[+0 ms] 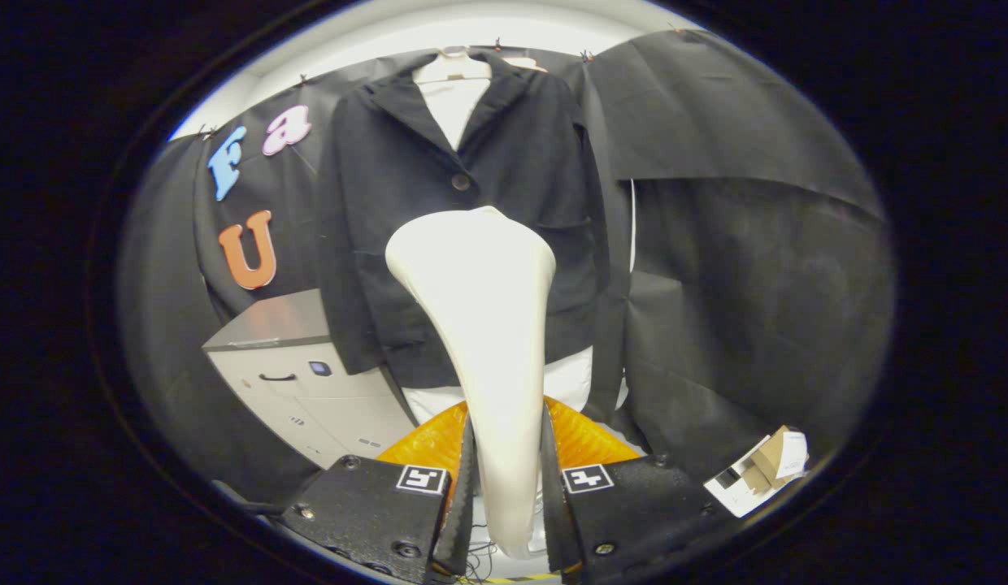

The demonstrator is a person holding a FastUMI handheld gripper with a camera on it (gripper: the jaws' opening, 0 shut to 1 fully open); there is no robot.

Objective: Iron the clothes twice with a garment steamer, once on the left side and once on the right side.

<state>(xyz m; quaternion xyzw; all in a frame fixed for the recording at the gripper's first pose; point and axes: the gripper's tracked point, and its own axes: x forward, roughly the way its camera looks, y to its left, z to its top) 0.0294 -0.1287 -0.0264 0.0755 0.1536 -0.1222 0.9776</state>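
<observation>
Both fingers of the gripper [505, 487] press against the narrow handle of the white garment steamer [480, 325], clamping it from either side; the steamer stands upright between them, its wide head raised in front of the black jacket [390, 203]; the jacket hangs on a hanger [454, 57] against the booth's black wall, over a white garment [455, 101]; a grey cabinet [309, 382] stands beside the jacket's lower hem; an orange object [427, 443] lies just beyond the fingers.
</observation>
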